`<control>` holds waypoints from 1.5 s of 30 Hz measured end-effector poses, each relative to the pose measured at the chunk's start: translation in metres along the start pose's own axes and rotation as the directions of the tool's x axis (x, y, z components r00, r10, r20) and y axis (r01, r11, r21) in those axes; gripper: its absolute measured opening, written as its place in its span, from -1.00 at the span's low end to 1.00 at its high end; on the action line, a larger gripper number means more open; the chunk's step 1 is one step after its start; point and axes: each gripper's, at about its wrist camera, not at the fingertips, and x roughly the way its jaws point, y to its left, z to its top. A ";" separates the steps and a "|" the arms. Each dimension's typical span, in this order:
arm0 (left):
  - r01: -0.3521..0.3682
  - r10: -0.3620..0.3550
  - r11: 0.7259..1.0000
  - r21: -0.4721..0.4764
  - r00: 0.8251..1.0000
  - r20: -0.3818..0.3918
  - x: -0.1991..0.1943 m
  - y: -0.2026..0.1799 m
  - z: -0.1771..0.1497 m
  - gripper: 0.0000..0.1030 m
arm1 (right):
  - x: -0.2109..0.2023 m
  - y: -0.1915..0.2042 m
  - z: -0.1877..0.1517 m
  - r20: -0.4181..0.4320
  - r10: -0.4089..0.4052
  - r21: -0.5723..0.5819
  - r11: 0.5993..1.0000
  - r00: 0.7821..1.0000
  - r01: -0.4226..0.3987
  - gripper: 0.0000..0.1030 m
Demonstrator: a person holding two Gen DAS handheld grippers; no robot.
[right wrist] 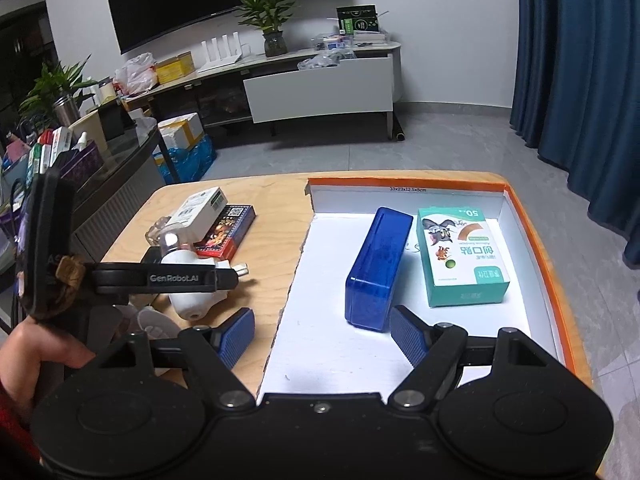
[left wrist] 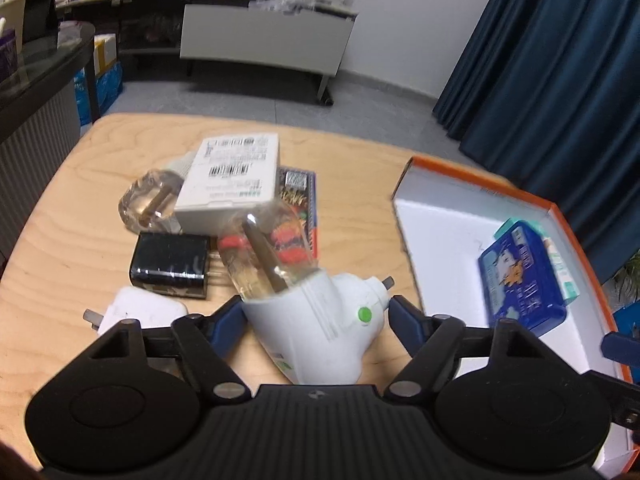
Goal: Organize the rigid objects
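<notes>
My left gripper [left wrist: 316,314] is shut on a white plug-in mosquito repellent device [left wrist: 320,328] with a clear bottle [left wrist: 264,252], held just above the wooden table [left wrist: 88,200]. It also shows in the right wrist view [right wrist: 192,284]. My right gripper [right wrist: 322,334] is open and empty, low over the near left part of the orange-rimmed white box [right wrist: 536,248]. In the box lie a blue plastic case [right wrist: 376,268] and a green bandage box [right wrist: 460,256]. The box also shows at the right in the left wrist view [left wrist: 440,216].
On the table's left lie a white labelled box [left wrist: 232,176], a red card pack [left wrist: 308,200], a clear glass piece [left wrist: 148,200], a black adapter [left wrist: 172,264] and a white charger [left wrist: 140,312]. A TV cabinet [right wrist: 320,88] and blue curtains [right wrist: 580,80] stand beyond.
</notes>
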 end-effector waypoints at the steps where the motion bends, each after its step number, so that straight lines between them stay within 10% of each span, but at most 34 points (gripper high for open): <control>1: 0.011 -0.011 1.000 -0.001 1.000 0.012 -0.004 -0.001 0.000 0.43 | 0.000 0.001 0.000 0.001 0.000 -0.002 1.000 1.000 0.000 0.72; 13: 0.080 -0.068 0.994 -0.079 0.987 0.145 -0.049 0.010 0.007 0.43 | -0.003 0.031 -0.005 -0.018 0.142 -0.087 0.986 0.990 -0.143 0.72; 21: -0.005 0.025 0.995 -0.097 0.978 0.207 -0.094 0.031 0.006 0.43 | 0.018 0.094 -0.018 -0.112 0.283 -0.224 0.927 0.953 -0.302 0.72; 31: -0.103 0.129 0.984 -0.142 0.974 0.188 -0.108 0.052 -0.008 0.43 | 0.077 0.125 -0.019 -0.195 0.241 -0.201 0.939 0.951 -0.279 0.58; 34: -0.113 0.140 0.983 -0.144 0.972 0.191 -0.108 0.052 -0.007 0.43 | 0.075 0.124 -0.014 -0.175 0.255 -0.161 0.945 0.951 -0.283 0.23; 45: -0.088 0.109 0.989 -0.116 0.976 0.190 -0.109 0.036 -0.017 0.43 | 0.023 0.095 -0.006 0.019 0.113 -0.206 0.973 0.993 -0.107 0.20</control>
